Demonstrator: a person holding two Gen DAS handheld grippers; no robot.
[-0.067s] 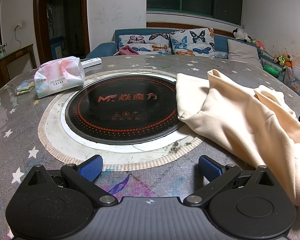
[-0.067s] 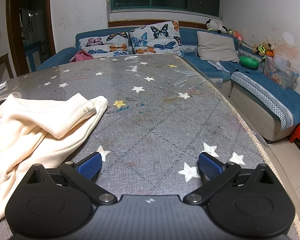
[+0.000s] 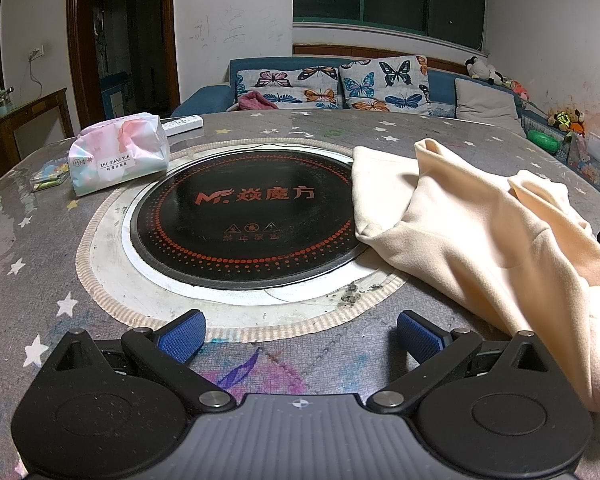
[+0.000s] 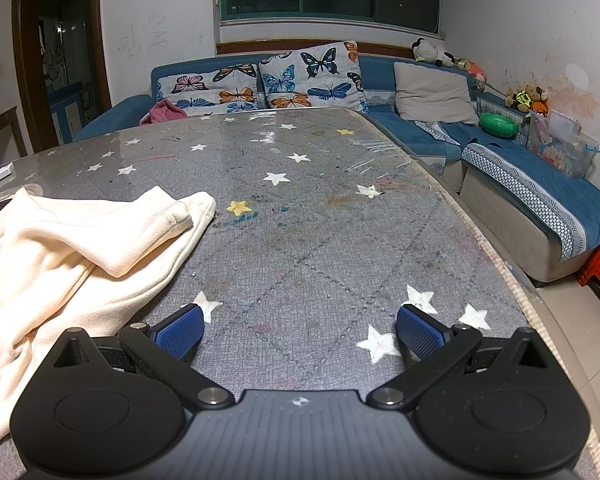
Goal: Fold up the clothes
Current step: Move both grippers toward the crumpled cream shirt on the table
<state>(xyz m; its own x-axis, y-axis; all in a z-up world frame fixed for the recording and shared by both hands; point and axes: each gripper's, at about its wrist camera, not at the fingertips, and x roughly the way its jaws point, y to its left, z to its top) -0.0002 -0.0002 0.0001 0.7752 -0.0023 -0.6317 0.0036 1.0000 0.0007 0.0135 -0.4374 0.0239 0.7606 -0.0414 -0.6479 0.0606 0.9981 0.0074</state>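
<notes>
Cream garment, soft fleece by the look, heaped and unfolded on the grey star-print tabletop, one edge draped over the rim of the round black cooktop set into it. Lies between the two tools: off to the right of the left gripper, off to the left of the right gripper. Long axis roughly running from near edge to far side, cuffed end pointing away. Both sets of jaws spread wide, nothing between the blue pads, no contact with cloth. Near hem closest beside the right gripper's left finger, almost alongside it; judged the shorter reach. Probably an inward swing from each side to pinch an edge first.
</notes>
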